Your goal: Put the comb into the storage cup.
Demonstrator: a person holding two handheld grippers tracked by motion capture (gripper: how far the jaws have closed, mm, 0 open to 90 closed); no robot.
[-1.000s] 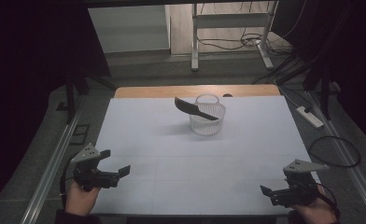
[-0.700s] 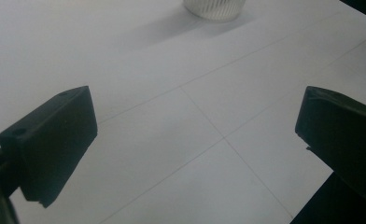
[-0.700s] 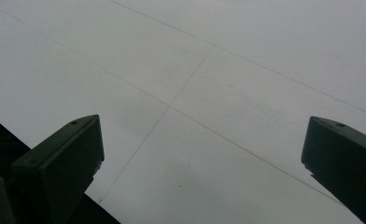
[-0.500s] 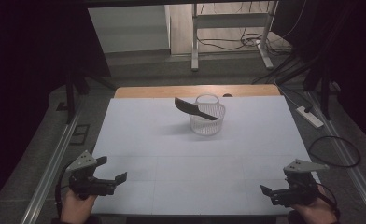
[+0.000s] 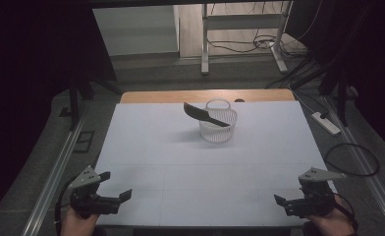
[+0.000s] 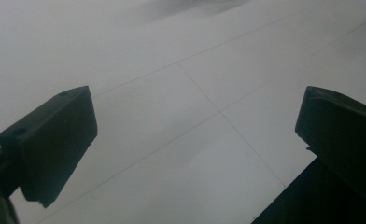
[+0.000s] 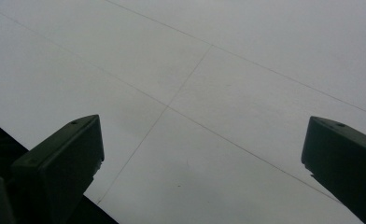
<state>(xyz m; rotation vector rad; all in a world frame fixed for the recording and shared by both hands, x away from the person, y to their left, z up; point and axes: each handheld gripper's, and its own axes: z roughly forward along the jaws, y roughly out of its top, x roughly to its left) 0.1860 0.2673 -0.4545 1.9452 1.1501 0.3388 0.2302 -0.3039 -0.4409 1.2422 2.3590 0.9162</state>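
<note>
Black hand-held gripper [image 5: 113,198] pair, grey three-cornered top plates

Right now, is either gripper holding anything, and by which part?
Nothing is held. The left gripper and right gripper are both open over the table.

Basket [image 5: 218,126] toward the far middle of the table [image 5: 151,147], with a spatula [image 5: 204,114] lying tilted across its rim, blade end jutting out to the left. At the near left corner, left gripper [image 5: 116,192]; at the near right corner, right gripper [image 5: 281,202], both well apart from the basket.
</note>
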